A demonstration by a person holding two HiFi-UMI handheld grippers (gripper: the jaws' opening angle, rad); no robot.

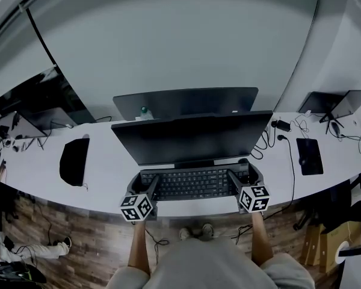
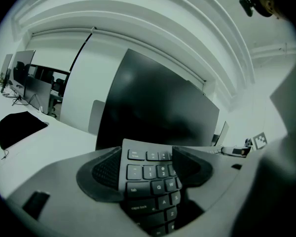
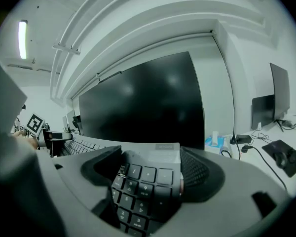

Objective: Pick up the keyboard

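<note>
- Left gripper (image 2: 148, 164): fingers (image 2: 101, 172) clamped on the keyboard's (image 1: 195, 182) left end
- Right gripper (image 3: 150, 174): fingers set wide, clamped on the right end
- Gripping both ends likely holds it level over the desk (image 1: 102, 179)

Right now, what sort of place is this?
Most likely a shared office: a long white desk carries a big dark monitor with a keyboard in front of it, and further screens stand at neighbouring spots along it.
</note>
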